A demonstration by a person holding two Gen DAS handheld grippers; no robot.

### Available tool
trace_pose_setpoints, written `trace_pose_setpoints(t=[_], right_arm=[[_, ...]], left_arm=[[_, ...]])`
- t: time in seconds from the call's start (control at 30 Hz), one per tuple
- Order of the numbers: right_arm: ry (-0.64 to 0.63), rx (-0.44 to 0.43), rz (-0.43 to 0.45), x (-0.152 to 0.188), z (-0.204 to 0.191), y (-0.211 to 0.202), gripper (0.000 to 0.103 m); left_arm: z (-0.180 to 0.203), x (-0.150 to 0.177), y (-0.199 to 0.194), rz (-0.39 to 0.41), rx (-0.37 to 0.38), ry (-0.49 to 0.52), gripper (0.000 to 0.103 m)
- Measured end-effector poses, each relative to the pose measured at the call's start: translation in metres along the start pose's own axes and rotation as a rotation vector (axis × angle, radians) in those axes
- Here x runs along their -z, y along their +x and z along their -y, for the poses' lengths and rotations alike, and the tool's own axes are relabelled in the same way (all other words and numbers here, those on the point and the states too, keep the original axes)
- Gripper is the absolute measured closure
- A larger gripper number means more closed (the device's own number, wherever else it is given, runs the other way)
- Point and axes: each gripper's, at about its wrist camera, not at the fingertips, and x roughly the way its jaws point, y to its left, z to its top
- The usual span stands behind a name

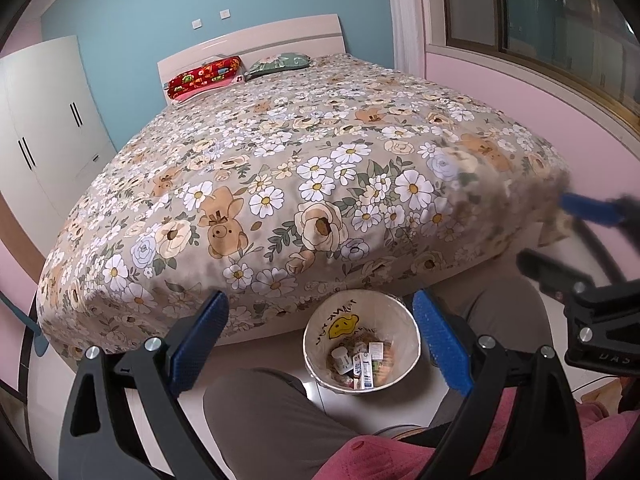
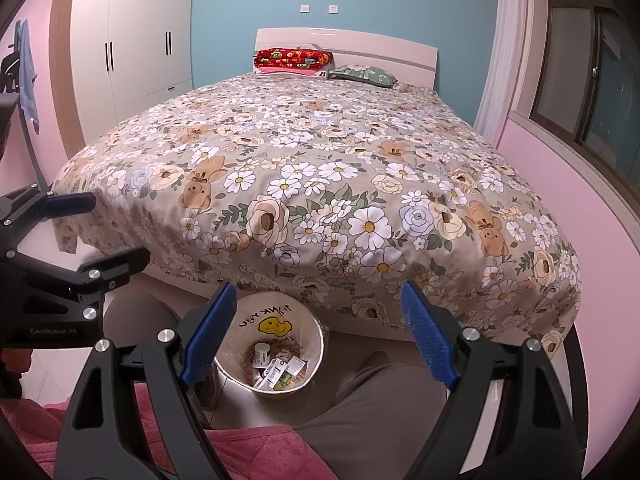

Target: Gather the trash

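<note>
A white waste bin [image 1: 320, 330] with a yellow smiley face stands on the floor at the foot of the bed, between the person's knees. It holds several small boxes and bottles [image 1: 360, 362]. My left gripper [image 1: 320, 308] is open and empty, held above the bin. In the right wrist view the bin [image 2: 236, 344] sits low, with trash [image 2: 280, 368] inside. My right gripper [image 2: 316, 300] is open and empty above it. Each gripper shows at the edge of the other's view: the right one [image 1: 576, 236] and the left one [image 2: 108, 232].
A bed with a floral duvet [image 1: 280, 168] fills the middle. A red pillow [image 1: 204, 76] and a green pillow [image 1: 280, 62] lie by the headboard. A white wardrobe [image 2: 132, 40] stands left, a window [image 2: 592, 80] right. The person's grey-trousered legs [image 1: 272, 420] flank the bin.
</note>
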Motion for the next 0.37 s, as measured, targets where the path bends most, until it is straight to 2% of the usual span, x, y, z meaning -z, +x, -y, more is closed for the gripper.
trace_pose_setpoints(t=[0.37], right_arm=[[-0.001,-0.001,0.0,0.0002,0.0006,0.0,0.02]], left_arm=[[0.0008,-0.0005,-0.0037,0.014,-0.007,-0.007,0.008]])
